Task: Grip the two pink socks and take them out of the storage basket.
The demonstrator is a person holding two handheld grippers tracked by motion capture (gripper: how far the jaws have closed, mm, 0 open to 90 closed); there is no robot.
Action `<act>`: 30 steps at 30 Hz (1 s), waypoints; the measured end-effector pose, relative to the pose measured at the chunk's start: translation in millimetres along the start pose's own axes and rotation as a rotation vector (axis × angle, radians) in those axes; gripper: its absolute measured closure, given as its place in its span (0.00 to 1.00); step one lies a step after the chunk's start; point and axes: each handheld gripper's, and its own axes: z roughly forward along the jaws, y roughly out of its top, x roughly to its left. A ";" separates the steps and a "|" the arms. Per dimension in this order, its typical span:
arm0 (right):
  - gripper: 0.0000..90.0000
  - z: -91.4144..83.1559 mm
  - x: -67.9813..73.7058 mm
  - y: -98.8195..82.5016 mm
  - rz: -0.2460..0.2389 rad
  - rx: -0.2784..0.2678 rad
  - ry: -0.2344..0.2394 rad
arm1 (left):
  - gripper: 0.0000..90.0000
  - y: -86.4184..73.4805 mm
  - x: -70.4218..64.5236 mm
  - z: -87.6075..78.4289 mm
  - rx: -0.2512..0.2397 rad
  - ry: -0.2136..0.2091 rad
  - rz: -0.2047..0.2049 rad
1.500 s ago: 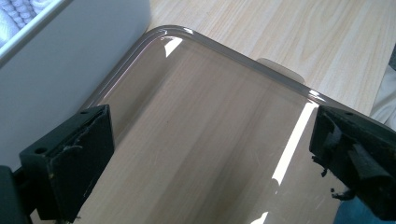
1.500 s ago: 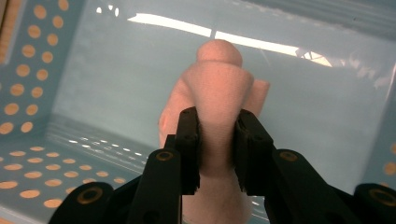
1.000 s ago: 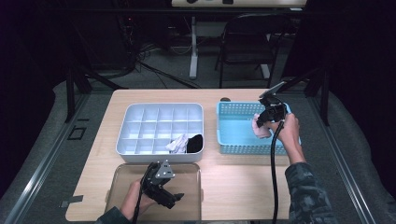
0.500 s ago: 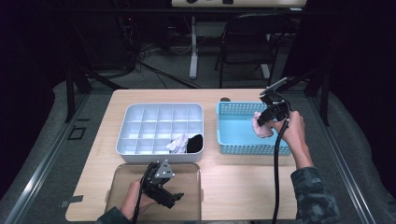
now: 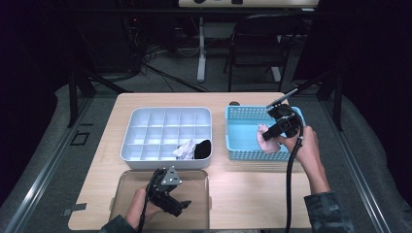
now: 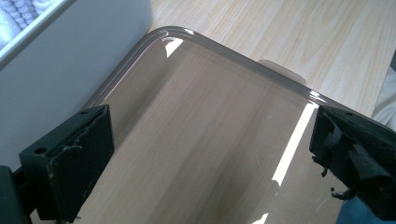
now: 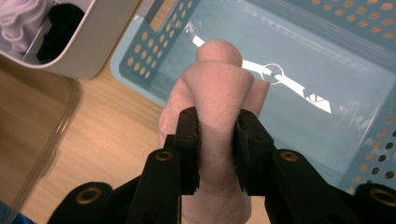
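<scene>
Above the blue perforated basket (image 5: 243, 141), a rolled pink sock (image 7: 217, 93) hangs pinched in the right gripper (image 7: 217, 154).

Landmark is the basket: the sock sits over its near part, clear of the floor, with the gripper's two black jaws clenched on the roll's middle so the bundle stays rolled for carrying. Just left of the basket stands the white divided organiser (image 5: 165, 133), where a white sock (image 5: 184, 149) and a black sock (image 5: 202, 148) fill neighbouring front cells, likely the kind of slot this one is meant for. Farther left and nearer the person, the left gripper (image 5: 165, 194) rests released over the clear lid (image 6: 201, 140) on the desk (image 5: 252, 194), jaws wide and empty. The right gripper view reveals the pinch itself and the basket's bare floor; the high view gives the whole layout.
</scene>
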 end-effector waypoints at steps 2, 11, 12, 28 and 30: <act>0.81 1.3 4.6 -4.5 -0.012 0.003 0.000 | 0.00 0.0 0.1 0.1 0.002 0.002 0.001; 0.81 12.1 20.8 -25.4 -0.041 0.007 0.036 | 0.00 -0.3 0.6 0.7 0.003 0.006 -0.002; 0.81 13.1 23.1 -27.3 -0.041 0.004 0.041 | 0.00 -0.4 1.0 0.7 0.002 0.004 -0.003; 0.80 43.4 59.7 -62.1 -0.078 -0.003 0.152 | 0.00 -0.7 2.8 1.7 -0.001 0.007 -0.008; 0.80 49.5 65.0 -64.6 -0.078 -0.009 0.163 | 0.00 -0.8 3.0 2.2 -0.003 0.002 -0.008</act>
